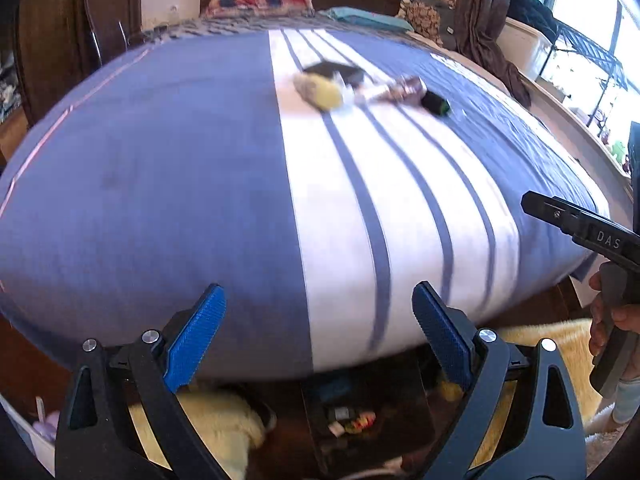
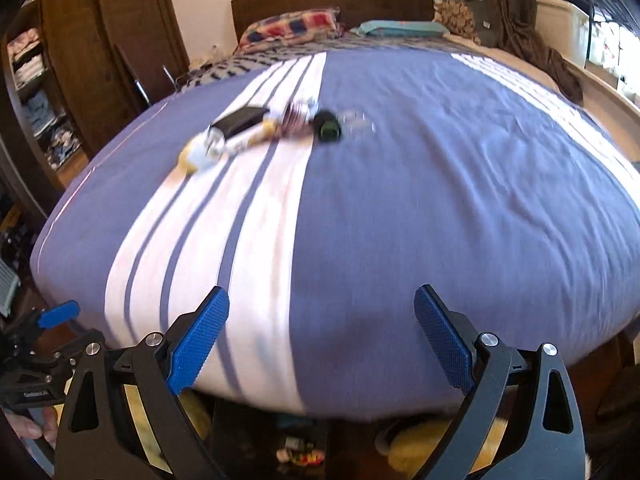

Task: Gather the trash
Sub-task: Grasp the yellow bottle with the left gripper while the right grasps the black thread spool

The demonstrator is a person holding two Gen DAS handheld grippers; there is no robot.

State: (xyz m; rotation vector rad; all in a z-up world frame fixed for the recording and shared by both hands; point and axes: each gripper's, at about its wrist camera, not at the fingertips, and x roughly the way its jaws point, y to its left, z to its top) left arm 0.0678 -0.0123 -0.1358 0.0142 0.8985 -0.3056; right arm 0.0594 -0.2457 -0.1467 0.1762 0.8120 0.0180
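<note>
Apparently empty, both grippers' fingers (image 1: 202,330) (image 2: 204,332) wide apart above bed (image 1: 160,160).

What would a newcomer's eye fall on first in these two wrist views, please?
First, the big blue bedspread with its white striped band fills both views. Next comes the small cluster of trash lying mid-bed on that band: a yellowish crumpled wrapper, a flat black item and a small dark object. Nearest, the left gripper and right gripper hover at the foot of the bed, blue-padded jaws wide open and empty.

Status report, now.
Left gripper open, right gripper open, both empty. Trash pile far up the bed, untouched. Nothing between.
</note>
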